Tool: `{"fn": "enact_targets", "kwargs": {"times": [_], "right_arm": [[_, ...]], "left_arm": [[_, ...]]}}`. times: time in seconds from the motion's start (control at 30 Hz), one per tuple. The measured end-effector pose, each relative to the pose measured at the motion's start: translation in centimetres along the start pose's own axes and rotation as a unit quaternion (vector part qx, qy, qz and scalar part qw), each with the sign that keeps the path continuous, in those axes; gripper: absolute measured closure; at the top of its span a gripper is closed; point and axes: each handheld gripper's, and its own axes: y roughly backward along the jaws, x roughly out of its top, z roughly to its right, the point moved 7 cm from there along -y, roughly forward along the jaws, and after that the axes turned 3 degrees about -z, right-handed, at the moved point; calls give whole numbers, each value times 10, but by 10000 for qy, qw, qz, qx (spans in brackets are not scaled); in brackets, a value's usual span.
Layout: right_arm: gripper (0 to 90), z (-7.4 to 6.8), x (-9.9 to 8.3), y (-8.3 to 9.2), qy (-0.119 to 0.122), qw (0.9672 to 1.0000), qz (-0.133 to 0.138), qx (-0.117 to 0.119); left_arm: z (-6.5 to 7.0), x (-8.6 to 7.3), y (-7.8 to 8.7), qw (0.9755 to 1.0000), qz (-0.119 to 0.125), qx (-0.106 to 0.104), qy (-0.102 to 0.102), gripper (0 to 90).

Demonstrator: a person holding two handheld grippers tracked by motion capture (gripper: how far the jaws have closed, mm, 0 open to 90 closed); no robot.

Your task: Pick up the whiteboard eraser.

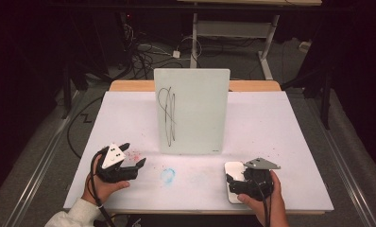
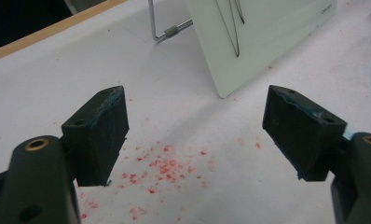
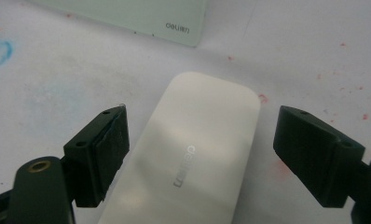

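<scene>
A white board [image 1: 192, 111] stands upright on the middle of the table with black scribbled lines on its left part; its lower edge shows in the left gripper view [image 2: 267, 37] and the right gripper view [image 3: 127, 14]. A white eraser [image 1: 233, 170] lies flat at the front right. My right gripper [image 1: 231, 184] is low over it, and the eraser [image 3: 193, 158] lies between the open jaws of the right gripper [image 3: 200, 154], with a gap at the right jaw. My left gripper [image 1: 134, 154] is at the front left, open and empty [image 2: 195, 135].
The white table top [image 1: 271, 123] carries red specks [image 2: 165, 168] under the left gripper and a blue smudge [image 1: 167, 175] between the hands. The board's wire stand [image 2: 167, 31] sticks out behind it. Cables and table legs lie on the floor beyond.
</scene>
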Motion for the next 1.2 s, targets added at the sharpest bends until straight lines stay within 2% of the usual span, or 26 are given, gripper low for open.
{"fn": "enact_targets", "kwargs": {"times": [0.07,0.1,0.17,0.27,0.37,0.53,0.6,0.77,0.97,1.2], "right_arm": [[190,-3,-2,-6,94,9999,-79,-65],[190,-5,-4,-8,49,9999,-121,-17],[171,-7,-6,-13,72,9998,-182,-84],[175,-6,-8,-19,-19,9996,-226,-190],[176,-4,-11,-24,-184,9994,-288,-82],[216,-6,-12,-25,-320,9992,-196,-161],[270,-7,-11,-24,-231,9994,-145,-196],[297,-8,-11,-23,-270,9993,-112,-233],[308,-8,-10,-22,-41,9998,-96,-182],[309,-3,-1,-13,336,9991,182,-177]], "left_arm": [[0,0,0,10000,-10,-11,1,218],[0,0,0,10000,-5,-14,5,218],[1,0,0,10000,-15,-15,-6,219],[2,0,-2,10000,-23,-30,-6,219],[3,0,-3,10000,-49,-45,-28,218],[4,-1,-4,9999,-94,-74,-25,218],[4,-1,-4,9999,-99,-73,-25,218],[5,-1,-4,9999,-98,-108,-16,217],[5,-1,-4,9999,-95,-118,-20,217],[3,-1,-4,9999,-62,-122,-16,216]]}}
